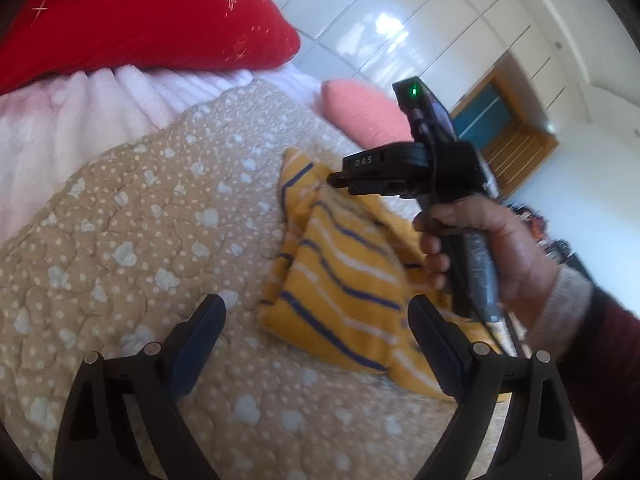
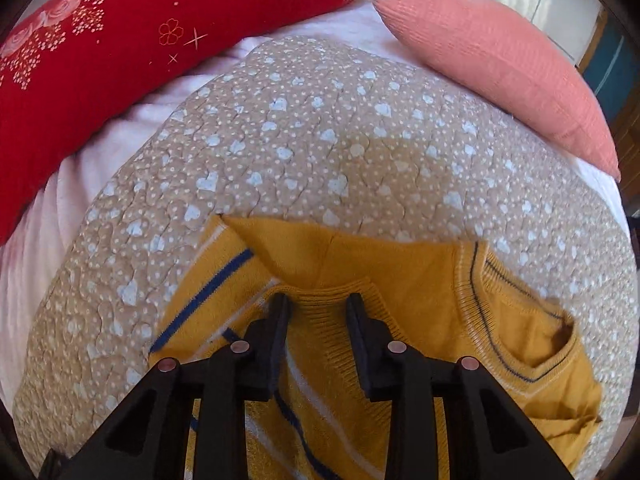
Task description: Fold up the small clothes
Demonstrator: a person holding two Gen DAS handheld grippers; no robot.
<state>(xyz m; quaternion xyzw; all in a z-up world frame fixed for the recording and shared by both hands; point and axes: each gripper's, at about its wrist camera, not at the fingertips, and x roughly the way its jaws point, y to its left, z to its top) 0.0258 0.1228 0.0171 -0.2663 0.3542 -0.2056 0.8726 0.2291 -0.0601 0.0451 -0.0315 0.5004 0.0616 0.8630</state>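
Observation:
A small yellow knit sweater with blue and white stripes (image 1: 340, 280) lies partly folded on a tan quilt with pale hearts (image 1: 140, 220). My left gripper (image 1: 316, 308) is open and empty, just above the quilt at the sweater's near edge. The right gripper (image 1: 340, 178) shows in the left wrist view, held by a hand above the sweater. In the right wrist view the right gripper (image 2: 318, 300) is partly open over the sweater (image 2: 400, 288), its fingertips at a ribbed hem edge. The V-neck collar (image 2: 520, 340) lies to the right.
A red embroidered pillow (image 2: 140, 40) lies at the back left and a salmon pillow (image 2: 500, 60) at the back right. A pink-white sheet (image 1: 80, 112) borders the quilt (image 2: 300, 128). White tiled floor and a wooden door (image 1: 512, 140) lie beyond the bed.

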